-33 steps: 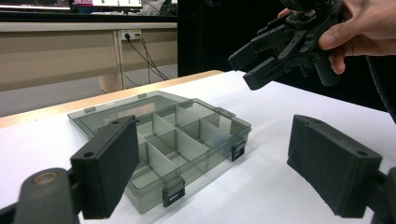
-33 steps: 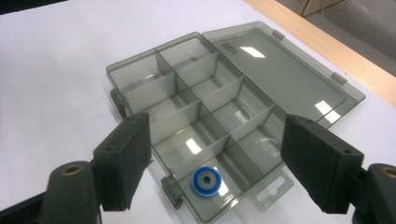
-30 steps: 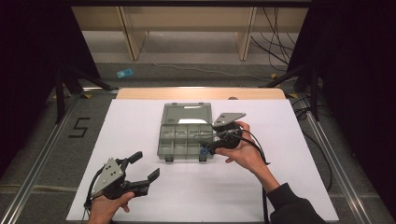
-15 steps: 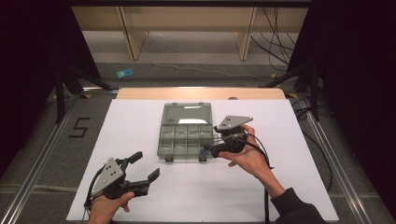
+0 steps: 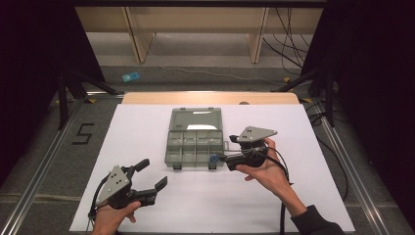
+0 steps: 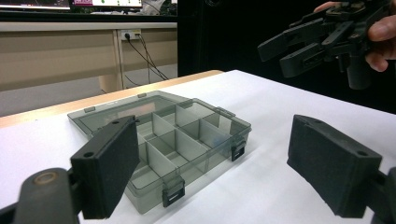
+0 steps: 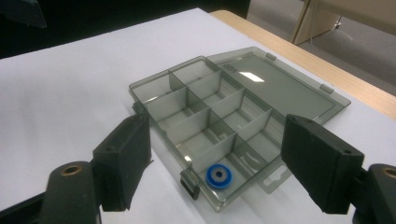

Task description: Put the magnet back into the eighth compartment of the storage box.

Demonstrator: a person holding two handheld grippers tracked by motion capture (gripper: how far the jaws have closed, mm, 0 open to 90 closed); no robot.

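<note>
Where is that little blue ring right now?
The blue ring lies in a corner compartment of the open grey organizer box, right beside one of its front latches. In the high view it shows at the box's near right corner, just ahead of the right gripper.

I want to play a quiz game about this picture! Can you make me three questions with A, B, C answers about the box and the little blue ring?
1. Where is the blue ring?
A. In a corner compartment of the box
B. On the white table beside the box
C. On the lid

2. How many compartments does the box have?
A. Four
B. Eight
C. Twelve

3. How is the lid?
A. Shut
B. Taken off and gone
C. Open, lying flat behind the box

Answers:
1 A: the right gripper view shows the ring inside the near corner compartment.
2 B: two rows of four.
3 C: it lies flat on the table, still hinged.
</note>
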